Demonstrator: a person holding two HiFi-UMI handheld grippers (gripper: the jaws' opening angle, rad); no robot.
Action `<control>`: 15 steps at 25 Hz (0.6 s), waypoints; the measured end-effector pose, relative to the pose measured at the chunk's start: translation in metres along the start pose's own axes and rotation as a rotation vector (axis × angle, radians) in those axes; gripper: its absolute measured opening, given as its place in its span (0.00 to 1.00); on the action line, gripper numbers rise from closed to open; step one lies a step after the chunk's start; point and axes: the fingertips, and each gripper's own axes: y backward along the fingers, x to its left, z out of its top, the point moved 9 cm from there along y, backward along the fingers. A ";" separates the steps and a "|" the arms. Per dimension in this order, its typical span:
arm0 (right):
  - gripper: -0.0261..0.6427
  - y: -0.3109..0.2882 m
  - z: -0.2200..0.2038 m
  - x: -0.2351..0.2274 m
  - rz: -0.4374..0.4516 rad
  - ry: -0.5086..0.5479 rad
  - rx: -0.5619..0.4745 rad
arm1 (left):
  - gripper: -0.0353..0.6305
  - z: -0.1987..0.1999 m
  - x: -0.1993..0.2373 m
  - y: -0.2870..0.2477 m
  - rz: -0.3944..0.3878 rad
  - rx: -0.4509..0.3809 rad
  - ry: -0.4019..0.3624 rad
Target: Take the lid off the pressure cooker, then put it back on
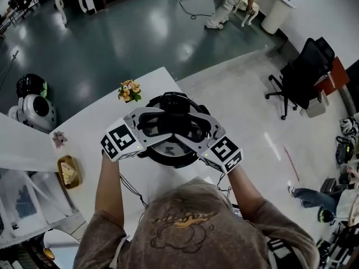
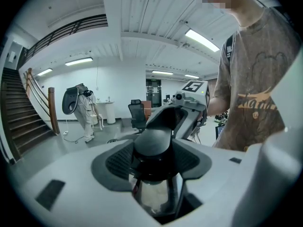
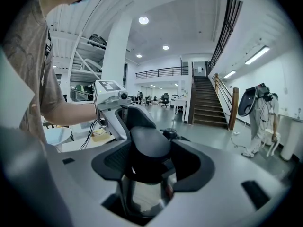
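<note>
- Evidently this is the grasp before lifting: the left gripper (image 2: 152, 167) has its jaws spread wide and pressed on the left handle (image 2: 152, 143). The right gripper (image 3: 147, 167) clamps the right handle (image 3: 149, 143) likewise.
- Keep both grips level and even, so the lid (image 1: 175, 102) comes off without tipping or dragging the pot.
- The pressure cooker (image 1: 168, 160) stands mid-frame in the head view on the white desk (image 1: 95, 122), with the lid apparently seated.
- It is black on top, with shiny steel below the handles.
</note>
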 end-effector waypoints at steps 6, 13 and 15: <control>0.44 0.003 0.009 0.002 0.011 0.040 -0.015 | 0.44 0.008 -0.004 0.006 0.027 -0.015 -0.012; 0.44 0.019 0.027 0.002 0.050 0.081 -0.039 | 0.44 0.029 -0.017 0.013 0.080 -0.030 -0.014; 0.44 0.023 0.033 0.001 0.066 0.094 -0.050 | 0.44 0.037 -0.021 0.016 0.103 -0.029 -0.021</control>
